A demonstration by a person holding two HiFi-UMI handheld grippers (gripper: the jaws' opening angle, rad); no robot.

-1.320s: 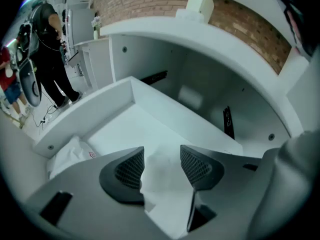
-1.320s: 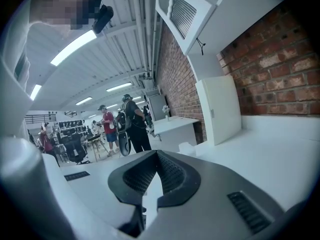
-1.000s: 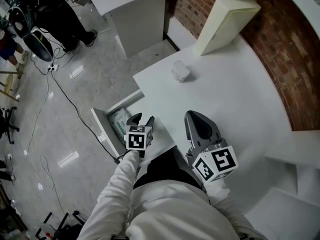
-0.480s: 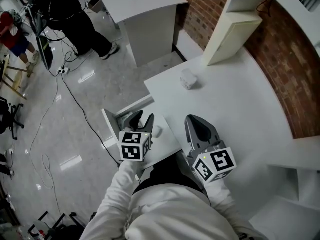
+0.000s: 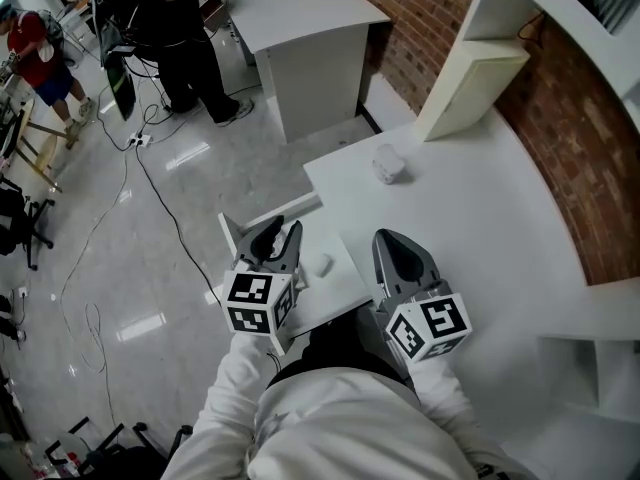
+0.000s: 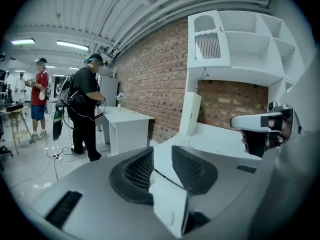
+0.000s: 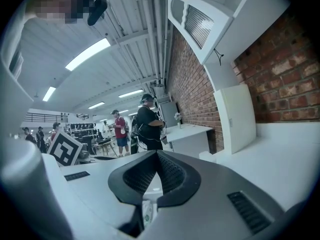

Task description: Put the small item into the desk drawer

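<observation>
Brick wall [image 5: 590,158] behind white desk [image 5: 480,218], leaning panel [image 5: 470,83], second desk [image 5: 310,8] beyond

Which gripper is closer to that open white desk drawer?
Left. The left gripper hangs over the open white desk drawer; its jaws have just been closing, nothing between them. The right gripper is off to the side, above the white desktop.

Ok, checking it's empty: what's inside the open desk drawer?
Only the rim of the drawer shows. The left tongs, whose jaws have just been closing with nothing between them, hang over it and cover the inside; contents cannot be seen.
</observation>
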